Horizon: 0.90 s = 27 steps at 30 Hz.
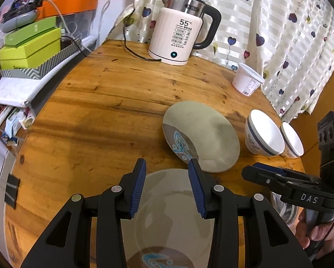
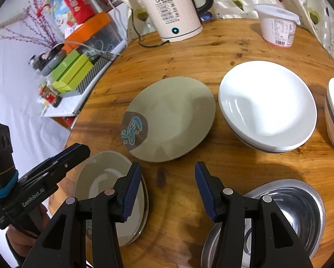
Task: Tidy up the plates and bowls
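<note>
My left gripper (image 1: 167, 163) is open and hovers over a grey-green plate (image 1: 167, 214) at the table's near edge; nothing sits between its pads. That plate tops a small stack (image 2: 106, 185). A second grey-green plate with a blue motif (image 1: 202, 134) (image 2: 173, 118) lies mid-table. Two white bowls with dark bands (image 1: 265, 134) (image 1: 293, 143) stand to its right; the nearer bowl (image 2: 267, 107) looks stacked. My right gripper (image 2: 167, 167) is open over bare wood, and a steel bowl (image 2: 296, 203) lies under its right finger. In each view the other gripper (image 1: 251, 172) (image 2: 82, 151) shows side-on.
An electric kettle (image 1: 178, 35) with its cord stands at the back of the round wooden table (image 1: 100, 111). A white lidded tub (image 1: 247, 80) sits by the heart-print curtain (image 1: 278, 33). Green boxes (image 1: 30, 47) and clutter fill a shelf left of the table.
</note>
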### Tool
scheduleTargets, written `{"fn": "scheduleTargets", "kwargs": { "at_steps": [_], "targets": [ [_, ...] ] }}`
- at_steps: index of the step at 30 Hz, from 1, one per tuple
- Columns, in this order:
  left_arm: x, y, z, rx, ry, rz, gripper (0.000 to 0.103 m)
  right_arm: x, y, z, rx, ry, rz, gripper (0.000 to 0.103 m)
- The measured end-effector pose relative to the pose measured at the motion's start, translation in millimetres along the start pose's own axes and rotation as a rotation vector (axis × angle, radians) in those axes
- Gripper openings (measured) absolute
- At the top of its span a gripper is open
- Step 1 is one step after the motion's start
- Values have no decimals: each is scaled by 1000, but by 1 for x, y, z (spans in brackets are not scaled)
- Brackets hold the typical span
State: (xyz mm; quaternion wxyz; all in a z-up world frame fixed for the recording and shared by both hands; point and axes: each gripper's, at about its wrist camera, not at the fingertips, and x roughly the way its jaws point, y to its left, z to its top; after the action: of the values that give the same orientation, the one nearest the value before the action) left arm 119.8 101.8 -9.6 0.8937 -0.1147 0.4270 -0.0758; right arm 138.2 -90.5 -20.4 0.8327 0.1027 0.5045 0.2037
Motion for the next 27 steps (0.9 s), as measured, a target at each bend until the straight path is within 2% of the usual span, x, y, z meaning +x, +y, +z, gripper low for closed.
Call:
{"fn": "scheduleTargets", "kwargs": {
  "at_steps": [27],
  "targets": [
    [69,4,40,26,148,-64,41,27,-14,24,101,52,-67,50]
  ]
}}
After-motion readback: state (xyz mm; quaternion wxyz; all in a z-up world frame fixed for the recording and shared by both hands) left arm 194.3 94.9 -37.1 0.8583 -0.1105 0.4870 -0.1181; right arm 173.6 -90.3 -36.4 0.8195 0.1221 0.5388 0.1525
